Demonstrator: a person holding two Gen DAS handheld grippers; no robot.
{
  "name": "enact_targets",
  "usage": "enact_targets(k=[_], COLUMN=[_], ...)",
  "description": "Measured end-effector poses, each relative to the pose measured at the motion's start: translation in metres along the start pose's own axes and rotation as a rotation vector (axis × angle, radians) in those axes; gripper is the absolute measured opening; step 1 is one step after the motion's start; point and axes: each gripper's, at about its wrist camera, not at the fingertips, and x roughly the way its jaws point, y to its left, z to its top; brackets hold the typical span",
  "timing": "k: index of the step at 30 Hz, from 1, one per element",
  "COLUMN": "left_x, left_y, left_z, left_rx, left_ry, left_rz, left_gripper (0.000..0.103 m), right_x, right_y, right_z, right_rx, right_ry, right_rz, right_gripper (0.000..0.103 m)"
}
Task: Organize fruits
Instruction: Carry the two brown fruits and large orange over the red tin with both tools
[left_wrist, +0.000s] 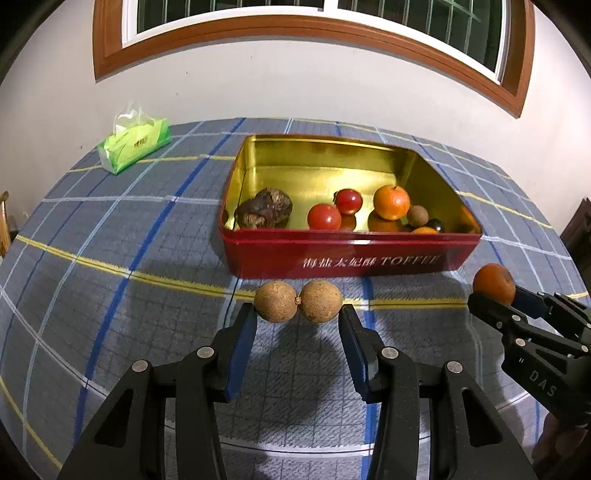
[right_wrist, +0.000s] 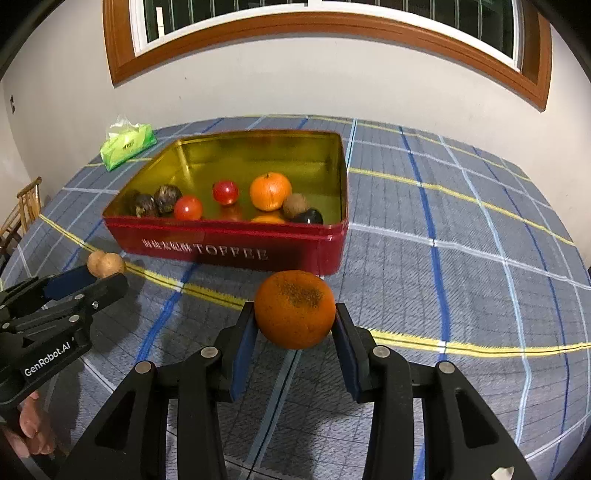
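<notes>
Both tongs grip fruit above my checked tablecloth (right_wrist: 461, 258): left gripper (left_wrist: 298, 314) pinches two joined brown fruits (left_wrist: 298, 301), right gripper (right_wrist: 295, 319) clamps a speckled orange (right_wrist: 294, 308). Just beyond, the red tin (left_wrist: 332, 258) stands open-topped, its far half bare.

1. You worked at a table under a plaid cloth (left_wrist: 110, 229) of grey-blue with yellow, white and blue lines.
2. Behind its far edge rose a plain white wall (left_wrist: 295, 81).
3. A brown-framed window (right_wrist: 332, 22) showed darkness.
4. A wooden chair (right_wrist: 26, 206) stood by the table's left edge.
</notes>
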Motion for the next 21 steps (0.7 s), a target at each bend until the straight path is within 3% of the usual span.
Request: enact_targets(k=[12, 21], left_x=[-0.013, 0.006], left_y=[-0.004, -0.002], left_z=[0.037, 0.065], left_rx=[0.036, 0.037], left_ry=[-0.07, -0.073], left_rz=[0.006, 0.043], left_gripper=[0.047, 0.047], right_x=[-0.009, 0.015], right_y=[0.005, 0.007], right_z=[0.041, 0.065], right_rx=[-0.03, -0.052], right_ry=[-0.062, -0.039], right_rz=[0.012, 0.024], right_gripper=[0.038, 0.038])
